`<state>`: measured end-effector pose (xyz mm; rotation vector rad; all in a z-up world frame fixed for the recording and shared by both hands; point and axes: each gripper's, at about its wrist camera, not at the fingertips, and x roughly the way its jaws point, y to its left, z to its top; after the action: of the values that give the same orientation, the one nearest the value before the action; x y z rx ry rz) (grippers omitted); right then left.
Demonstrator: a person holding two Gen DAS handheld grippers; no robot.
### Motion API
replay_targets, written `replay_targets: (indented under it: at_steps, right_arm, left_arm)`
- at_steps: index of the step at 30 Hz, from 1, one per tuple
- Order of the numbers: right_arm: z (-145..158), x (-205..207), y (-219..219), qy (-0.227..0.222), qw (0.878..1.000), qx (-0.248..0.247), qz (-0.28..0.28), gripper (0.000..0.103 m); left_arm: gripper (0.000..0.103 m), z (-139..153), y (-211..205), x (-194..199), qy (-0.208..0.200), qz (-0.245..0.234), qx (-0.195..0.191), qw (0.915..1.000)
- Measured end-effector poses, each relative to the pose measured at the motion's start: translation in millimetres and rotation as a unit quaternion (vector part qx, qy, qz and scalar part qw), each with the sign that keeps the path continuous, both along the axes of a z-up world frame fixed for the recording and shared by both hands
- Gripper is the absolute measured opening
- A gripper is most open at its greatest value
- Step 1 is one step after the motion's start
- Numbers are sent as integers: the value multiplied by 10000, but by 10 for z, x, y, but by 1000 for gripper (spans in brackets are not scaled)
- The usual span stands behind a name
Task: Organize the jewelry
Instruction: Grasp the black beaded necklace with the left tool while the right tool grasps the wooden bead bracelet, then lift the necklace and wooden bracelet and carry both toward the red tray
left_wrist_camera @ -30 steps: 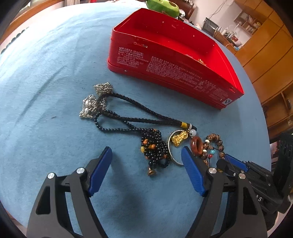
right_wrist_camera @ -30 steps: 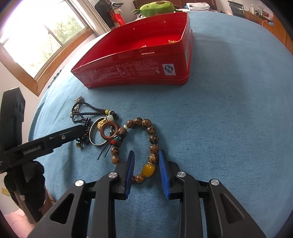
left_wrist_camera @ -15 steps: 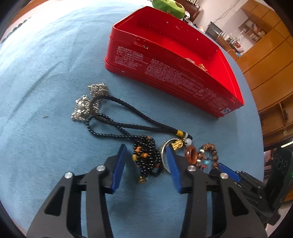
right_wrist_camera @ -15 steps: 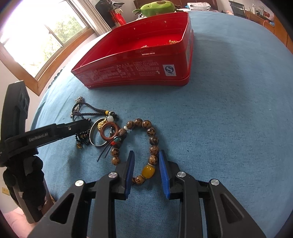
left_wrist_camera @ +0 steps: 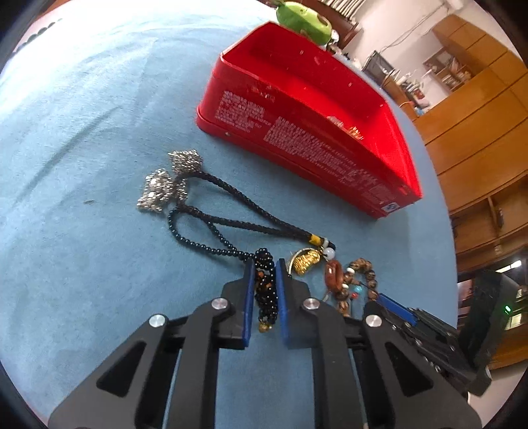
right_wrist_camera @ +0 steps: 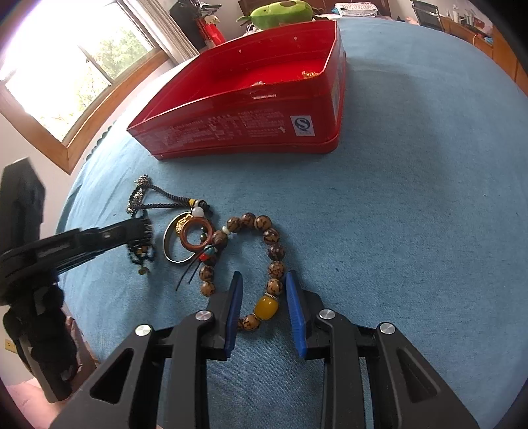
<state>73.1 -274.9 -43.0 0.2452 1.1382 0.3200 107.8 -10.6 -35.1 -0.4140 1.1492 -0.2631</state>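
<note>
Left gripper (left_wrist_camera: pixel 264 283): blue fingers (left_wrist_camera: pixel 248 297) just closing in, now narrowed onto the bunched black bead strand (left_wrist_camera: pixel 265 290), pads against its sides, strand still lying on the table (left_wrist_camera: pixel 82 264). Long axis of the bunch running along the fingers, so gripped across its width; thin tail of the same beads trailing away up and left to the silver charms (left_wrist_camera: pixel 158 191).

Right gripper (right_wrist_camera: pixel 264 310): fingers (right_wrist_camera: pixel 293 313) part open, straddling the brown bead bracelet (right_wrist_camera: pixel 274 260) where the amber bead (right_wrist_camera: pixel 265 307) sits. Gap visible on both sides of the beads, so nothing gripped. Bracelet loop extending forward and left from those fingers.

Between the two grippers: silver bangle (right_wrist_camera: pixel 171 241), brown ring (right_wrist_camera: pixel 194 234) and gold charm (left_wrist_camera: pixel 305 262), heaped touching one another, just right of the left fingers.

Further out: red tin (left_wrist_camera: pixel 313 132), open-topped, well apart from the pile, straight ahead of both grippers; something small and gold already lying in its far end. Green plush toy (right_wrist_camera: pixel 280 13) behind it.

Judged: left hand nearer to a finished pick, and a lift likely to drag the trailing strand and charms, possibly snagging the corded pendant (left_wrist_camera: pixel 250 217) crossing it.
</note>
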Motion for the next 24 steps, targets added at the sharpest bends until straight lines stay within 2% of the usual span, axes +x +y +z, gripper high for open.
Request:
replay_targets:
  at_steps: [9, 10, 12, 13, 24]
  right_arm:
    - [-7, 78, 89, -36, 9997, -211, 130, 26]
    - [-8, 84, 92, -51, 9996, -235, 131, 24]
    - [-8, 89, 98, -93, 9993, -353, 102, 12]
    - [-12, 84, 93, -103, 9992, -374, 90, 11]
    - [86, -69, -69, -157, 9998, -136, -28, 11]
  left_arm:
    - [11, 157, 190, -194, -232, 134, -41, 9996]
    - [11, 155, 203, -211, -227, 144, -41, 9996]
    - [11, 135, 203, -197, -195, 168, -57, 9997]
    - [11, 129, 202, -197, -193, 175, -58, 9996]
    - [11, 157, 346, -243, -357, 271, -26, 9990]
